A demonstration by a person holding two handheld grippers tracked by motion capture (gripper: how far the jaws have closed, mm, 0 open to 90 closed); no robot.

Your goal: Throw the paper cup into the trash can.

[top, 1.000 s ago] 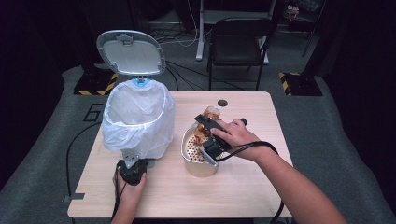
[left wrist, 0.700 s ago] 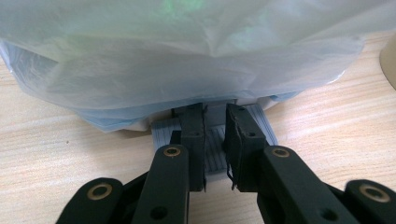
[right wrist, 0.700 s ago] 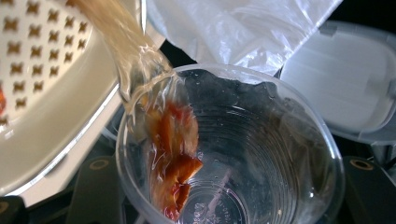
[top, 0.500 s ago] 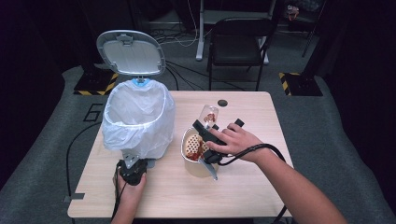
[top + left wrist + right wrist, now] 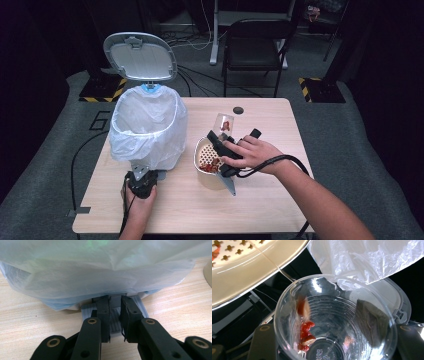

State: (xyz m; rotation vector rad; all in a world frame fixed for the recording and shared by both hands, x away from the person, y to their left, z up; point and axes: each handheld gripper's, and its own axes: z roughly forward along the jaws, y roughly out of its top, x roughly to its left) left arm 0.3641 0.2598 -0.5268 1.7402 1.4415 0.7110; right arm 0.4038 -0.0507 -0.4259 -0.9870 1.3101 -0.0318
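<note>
At the near table point(image 5: 260, 210) edge, the left claw point(image 5: 141, 176) presses on the bin's pedal point(image 5: 113, 315), its jaws nearly together with a slit between them, gripping nothing. Just beyond that claw rises the bag-lined bin point(image 5: 148, 127), its lid point(image 5: 140, 55) standing open. To the right, a hand point(image 5: 257, 152) carries the right claw point(image 5: 218, 141), clamped on a clear cup point(image 5: 223, 124) by its wall, one jaw inside and one outside. The cup lies tilted, its long axis running away from the claw, a few red scraps point(image 5: 305, 333) clinging inside. Directly under that claw sits a cream strainer bowl point(image 5: 206, 161) holding more red scraps. The bin's mouth lies to the left of the right claw, the nearer of the two to the cup; emptying it there would likely mean swinging leftward over the bowl.
</note>
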